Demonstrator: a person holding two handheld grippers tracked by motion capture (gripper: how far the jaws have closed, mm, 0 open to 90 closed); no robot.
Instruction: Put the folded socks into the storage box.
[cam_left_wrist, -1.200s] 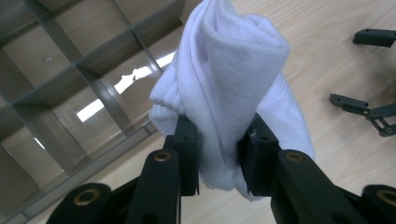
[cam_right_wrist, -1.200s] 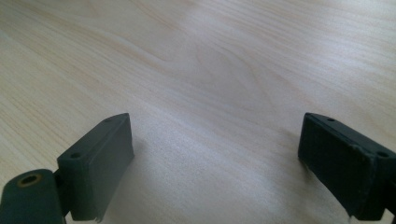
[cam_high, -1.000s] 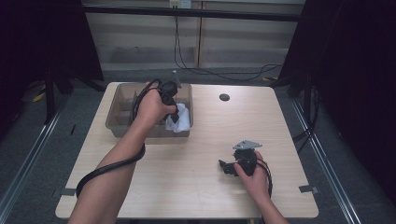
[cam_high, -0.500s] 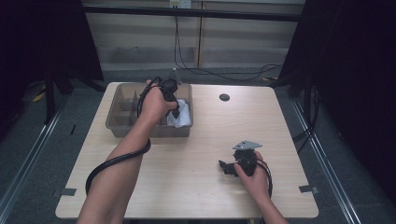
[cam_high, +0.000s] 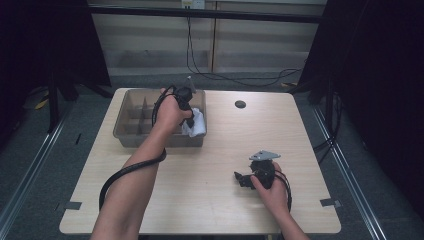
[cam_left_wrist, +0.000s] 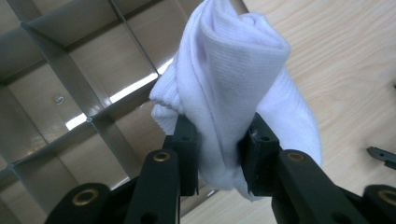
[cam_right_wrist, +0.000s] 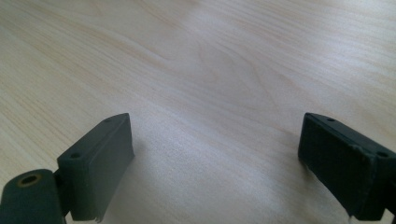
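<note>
A rolled white sock (cam_left_wrist: 233, 88) is pinched between the two black jaws of my left gripper (cam_left_wrist: 217, 156). In the high view that left gripper (cam_high: 189, 114) holds the sock (cam_high: 196, 124) over the right end of the grey divided bin (cam_high: 131, 131), just above its near-right compartment. The bin's dividers (cam_left_wrist: 100, 121) form several square cells below the sock. My right gripper (cam_high: 242, 179) rests low on the wooden table near the front right, jaws wide apart. Between its fingers (cam_right_wrist: 100, 163) I see bare wood.
A small dark round disc (cam_high: 240, 104) lies on the table behind the right hand. The table's front edge (cam_high: 200, 231) is near the person's forearms. Dark curtains and metal floor rails flank the table; cables hang along the back wall.
My left gripper has carried the sock a little downward and toward the bin's right end. The right gripper has stayed where it was.
</note>
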